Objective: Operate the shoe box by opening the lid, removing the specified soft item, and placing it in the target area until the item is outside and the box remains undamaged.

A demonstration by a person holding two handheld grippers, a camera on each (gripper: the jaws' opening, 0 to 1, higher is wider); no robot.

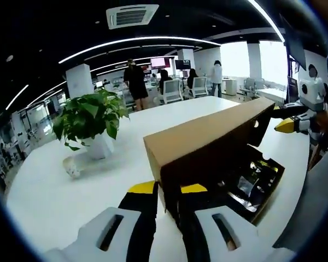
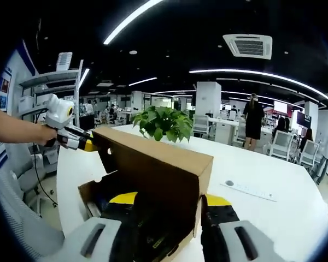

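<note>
The brown cardboard lid (image 1: 208,136) of the shoe box is lifted and tilted above the open box base (image 1: 265,188), which holds dark items. In the left gripper view my left gripper (image 1: 168,190) is shut on the lid's near end wall. My right gripper (image 1: 288,124) touches the lid's far end. In the right gripper view the lid (image 2: 153,158) runs away from my right gripper (image 2: 169,199), whose jaws stand wide apart on either side of the lid's end corner. At the other end sits the left gripper (image 2: 85,144), and the box base (image 2: 90,194) lies below.
A potted green plant (image 1: 90,117) (image 2: 164,123) stands on the long white table (image 1: 54,185) (image 2: 273,169) beyond the box. A small flat white object (image 2: 246,188) lies on the table. A white chair (image 2: 16,218) is beside the table; people and desks are far behind.
</note>
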